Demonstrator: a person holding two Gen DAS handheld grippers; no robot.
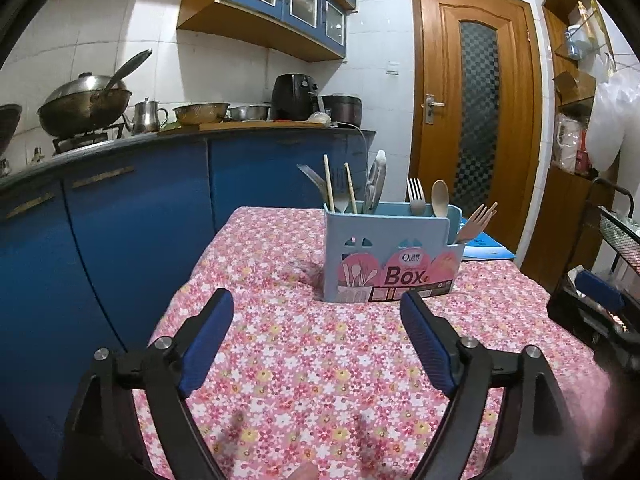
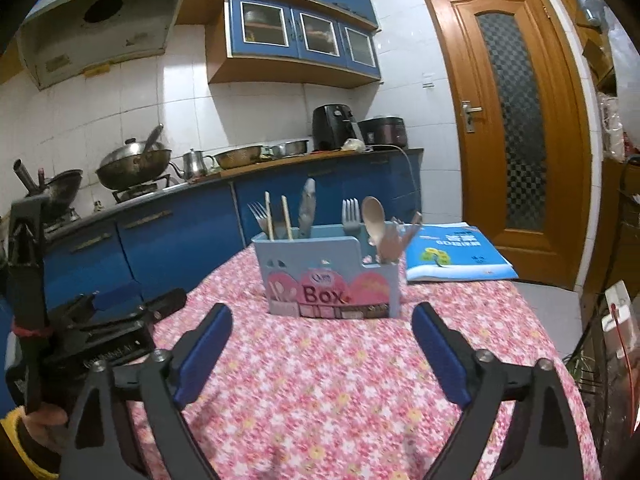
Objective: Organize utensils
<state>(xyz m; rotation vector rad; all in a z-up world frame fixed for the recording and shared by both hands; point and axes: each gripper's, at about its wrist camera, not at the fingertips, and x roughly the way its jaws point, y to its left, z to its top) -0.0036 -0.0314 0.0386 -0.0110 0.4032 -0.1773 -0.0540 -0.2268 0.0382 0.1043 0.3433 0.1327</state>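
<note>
- Utensils stood upright in the blue box (image 1: 390,256) on the bench (image 1: 304,364), apart from both tools.
- Left hand-held gripper (image 1: 316,340) and right hand-held gripper (image 2: 322,350) were spread wide, empty.
- Risk: a careless reach could tip the light box or snag the crowded handles.

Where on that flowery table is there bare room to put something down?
The floral cloth lies bare from the near edge up to the blue utensil box, and along its left side toward the blue cabinets. It is crowded behind the box on the right, where a blue book lies.
</note>
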